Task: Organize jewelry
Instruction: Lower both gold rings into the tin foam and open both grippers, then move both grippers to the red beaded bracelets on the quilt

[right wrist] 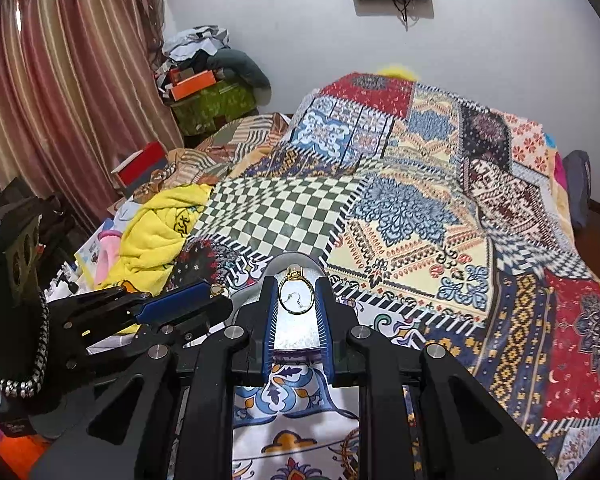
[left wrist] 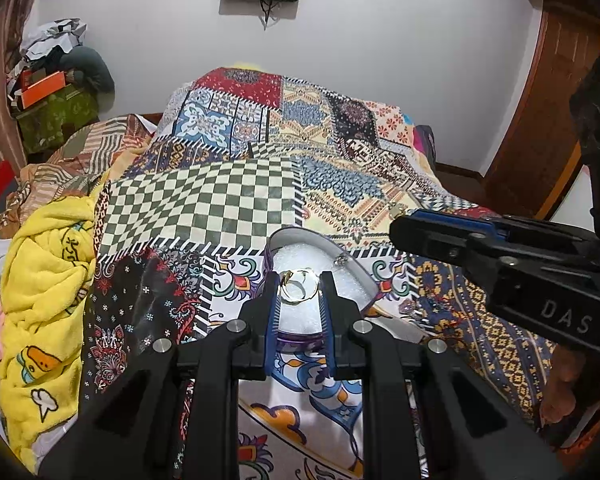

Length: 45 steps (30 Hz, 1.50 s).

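Left wrist view: the left gripper [left wrist: 300,292], fingers narrowly parted, pinches a gold ring [left wrist: 299,289] directly above the round box [left wrist: 354,276] on the bed.

Right wrist view: the right gripper [right wrist: 298,294] likewise clasps a gold ring with stone [right wrist: 296,292] — over the same box, straight ahead.

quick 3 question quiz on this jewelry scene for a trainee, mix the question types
1. True or false: each gripper holds a gold ring between its jaws.
2. What lines the round box: A foam, B sand, C paper?
3. Name the loose piece already lying in the box.

Key
1. True: left gripper on a ring, right gripper on a second ring.
2. A: white foam fills the round box.
3. A small earring near the rim.
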Each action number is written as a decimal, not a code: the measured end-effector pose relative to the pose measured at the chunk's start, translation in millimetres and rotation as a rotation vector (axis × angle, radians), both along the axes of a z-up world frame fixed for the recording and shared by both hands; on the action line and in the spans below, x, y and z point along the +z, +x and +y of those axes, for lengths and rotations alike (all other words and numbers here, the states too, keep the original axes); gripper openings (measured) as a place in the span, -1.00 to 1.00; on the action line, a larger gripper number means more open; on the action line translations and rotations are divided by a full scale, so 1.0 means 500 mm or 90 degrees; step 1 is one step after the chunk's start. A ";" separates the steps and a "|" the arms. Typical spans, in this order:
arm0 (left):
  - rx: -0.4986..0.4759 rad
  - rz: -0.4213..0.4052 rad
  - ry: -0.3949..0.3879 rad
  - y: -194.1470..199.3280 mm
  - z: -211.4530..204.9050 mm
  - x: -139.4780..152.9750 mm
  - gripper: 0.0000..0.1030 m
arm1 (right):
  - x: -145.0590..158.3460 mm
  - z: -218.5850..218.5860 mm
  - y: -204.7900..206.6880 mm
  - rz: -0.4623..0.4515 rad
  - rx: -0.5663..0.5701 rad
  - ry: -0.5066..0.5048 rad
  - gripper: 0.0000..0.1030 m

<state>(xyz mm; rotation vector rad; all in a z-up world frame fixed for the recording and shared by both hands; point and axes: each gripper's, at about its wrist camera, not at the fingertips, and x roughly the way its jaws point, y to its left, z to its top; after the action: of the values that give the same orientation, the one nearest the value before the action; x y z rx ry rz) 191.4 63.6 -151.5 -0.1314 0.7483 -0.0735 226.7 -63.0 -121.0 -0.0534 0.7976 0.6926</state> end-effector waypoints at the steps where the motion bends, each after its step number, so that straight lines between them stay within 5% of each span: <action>1: -0.001 0.005 -0.001 0.004 0.001 -0.006 -0.65 | -0.005 0.003 0.004 0.004 0.001 -0.001 -0.68; 14: -0.017 0.046 -0.004 0.035 -0.005 -0.058 -0.65 | -0.068 0.022 0.042 0.067 0.020 -0.022 -0.67; 27: -0.012 0.066 -0.028 0.043 0.005 -0.061 -0.63 | -0.064 0.015 0.043 0.076 0.021 -0.031 -0.53; 45: -0.030 0.025 -0.008 -0.006 -0.045 0.033 -0.62 | 0.023 -0.137 -0.015 0.022 -0.078 -0.034 -0.53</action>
<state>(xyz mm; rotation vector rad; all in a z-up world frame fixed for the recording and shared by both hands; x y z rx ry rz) 188.2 41.1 -134.8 -0.1269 0.7902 -0.1208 219.0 -131.4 -109.3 -0.0410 0.8452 0.5582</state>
